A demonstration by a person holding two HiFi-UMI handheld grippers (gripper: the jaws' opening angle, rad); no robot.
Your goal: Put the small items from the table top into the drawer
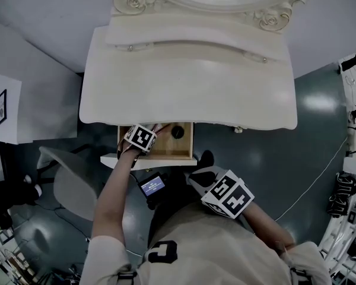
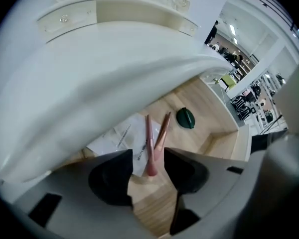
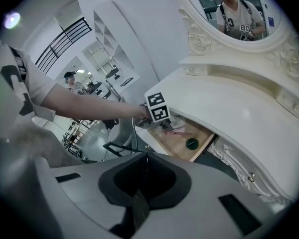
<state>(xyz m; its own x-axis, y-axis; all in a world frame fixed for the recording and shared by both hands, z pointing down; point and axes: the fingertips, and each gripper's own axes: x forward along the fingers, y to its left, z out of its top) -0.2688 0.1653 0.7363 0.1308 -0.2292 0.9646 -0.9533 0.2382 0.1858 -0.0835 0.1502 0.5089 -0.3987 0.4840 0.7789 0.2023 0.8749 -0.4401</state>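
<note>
A: Head view: your white table top [image 1: 190, 94] over grey floor [image 1: 273, 153], drawer [image 1: 172, 149] open. The brushes?
B: Two pink brushes [image 2: 150, 143] lie in the drawer below your left gripper [image 2: 148, 156], jaws wide apart. Right gripper [image 3: 144, 157] has jaws together, empty.

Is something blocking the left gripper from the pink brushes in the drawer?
No, nothing visible. The open left gripper hangs right above the two pink brushes, which lie in the drawer, partly on a white paper.
</note>
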